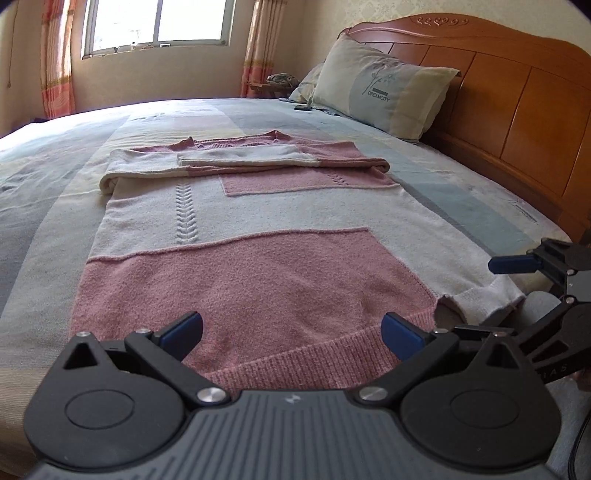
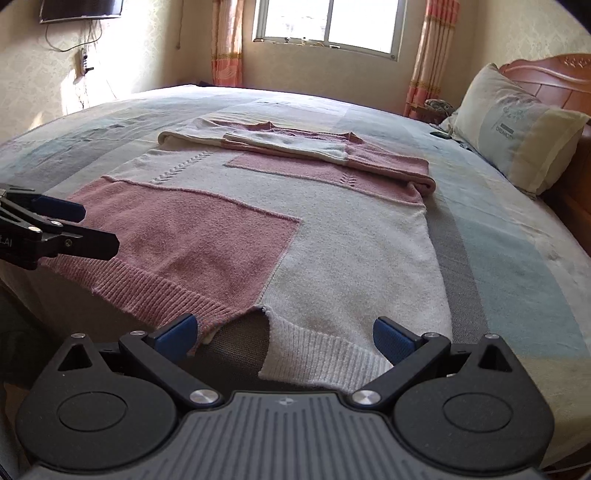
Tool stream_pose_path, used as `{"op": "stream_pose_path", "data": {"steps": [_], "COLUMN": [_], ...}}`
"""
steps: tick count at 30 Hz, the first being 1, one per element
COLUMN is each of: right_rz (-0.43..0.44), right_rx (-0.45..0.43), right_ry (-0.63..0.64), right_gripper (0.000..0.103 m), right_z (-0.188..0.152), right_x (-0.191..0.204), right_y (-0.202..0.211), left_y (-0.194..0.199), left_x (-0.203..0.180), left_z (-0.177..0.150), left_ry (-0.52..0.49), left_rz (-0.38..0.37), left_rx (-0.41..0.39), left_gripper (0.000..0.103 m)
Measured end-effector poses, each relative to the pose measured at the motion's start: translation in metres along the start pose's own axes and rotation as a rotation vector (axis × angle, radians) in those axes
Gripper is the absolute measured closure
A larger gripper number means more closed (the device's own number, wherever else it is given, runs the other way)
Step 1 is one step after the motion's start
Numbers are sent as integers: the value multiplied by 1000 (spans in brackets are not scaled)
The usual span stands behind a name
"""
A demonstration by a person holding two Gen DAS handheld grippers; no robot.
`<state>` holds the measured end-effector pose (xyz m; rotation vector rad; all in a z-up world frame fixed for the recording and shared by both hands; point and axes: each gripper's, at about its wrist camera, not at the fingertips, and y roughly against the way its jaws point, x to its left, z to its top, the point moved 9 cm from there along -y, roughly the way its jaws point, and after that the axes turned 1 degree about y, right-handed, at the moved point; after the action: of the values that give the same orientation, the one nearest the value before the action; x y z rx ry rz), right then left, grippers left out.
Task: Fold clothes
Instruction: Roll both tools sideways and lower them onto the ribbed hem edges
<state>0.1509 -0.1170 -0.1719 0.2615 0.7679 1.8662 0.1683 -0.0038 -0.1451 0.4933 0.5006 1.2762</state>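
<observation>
Left wrist view looks along the bed (image 1: 55,177) from its near edge, with the left gripper (image 1: 291,332) low over the ribbed pink hem of a pink and cream knit sweater (image 1: 258,221). Its blue-padded fingers (image 1: 184,330) stand wide apart with nothing between them but the hem below. The sweater lies flat on the striped bedcover, hem toward the cameras and neckline toward the window (image 1: 155,22). Both sleeves are folded across the chest, a cream sleeve (image 1: 236,157) lying over a pink one. At the right edge of this view the right gripper (image 1: 524,280) shows from the side beside the cream hem corner, one blue pad above the knit and the lower finger below it; whether they touch the cloth cannot be told.

Right wrist view has the right gripper (image 2: 284,338) over the notch where the pink hem meets the cream hem, which hangs slightly past the bed edge. Its fingers (image 2: 391,339) are also spread wide and hold nothing. The left gripper (image 2: 74,229) enters from the left, over the pink hem corner. A pillow (image 2: 517,125) leans on the wooden headboard (image 1: 517,92) to the right, well apart from the sweater.
</observation>
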Motion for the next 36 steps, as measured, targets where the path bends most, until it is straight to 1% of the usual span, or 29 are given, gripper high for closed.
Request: {"op": "stream_pose_path", "data": {"steps": [4,7,9,12,15,18,23,27,31,34,36], "right_rz": [-30,-47,-67,-111,-152,-201,-254,-243,-214,-192,-191], "right_rx": [-25,-32,-36,-60,-95,-122,-139,-143,-139,-126,-117], "right_ry": [287,491,598,711,758,732,703,700,706,715,724], "right_gripper": [0,0,0,0,0,0,0,0,0,0,0], "right_z": [5,2,-1,-2,3,15,26,26,16,9,5], "right_x": [26,46,58,68,70,60,43,42,47,51,52], "right_y": [2,-2,-7,-12,-10,-5,-4,-2,2,1,0], "left_y": [3,4,3,4,3,-1,-11,-27,-32,-32,-32], "left_x": [-2,-8,-13,-20,-28,-37,-57,-66,-62,-61,-67], "left_z": [-2,-5,-7,-7,-8,-10,-10,-12,-8,-8,-12], "left_ry": [-112,-204,-254,-313,-359,-400,-509,-575,-571,-565,-605], "left_rz": [24,15,10,4,-16,-30,-18,5,32,-5,-25], "left_rx": [-1,-3,0,-12,-17,-10,-10,12,9,31,36], "left_gripper": [1,1,1,1,1,1,1,1,1,1,1]}}
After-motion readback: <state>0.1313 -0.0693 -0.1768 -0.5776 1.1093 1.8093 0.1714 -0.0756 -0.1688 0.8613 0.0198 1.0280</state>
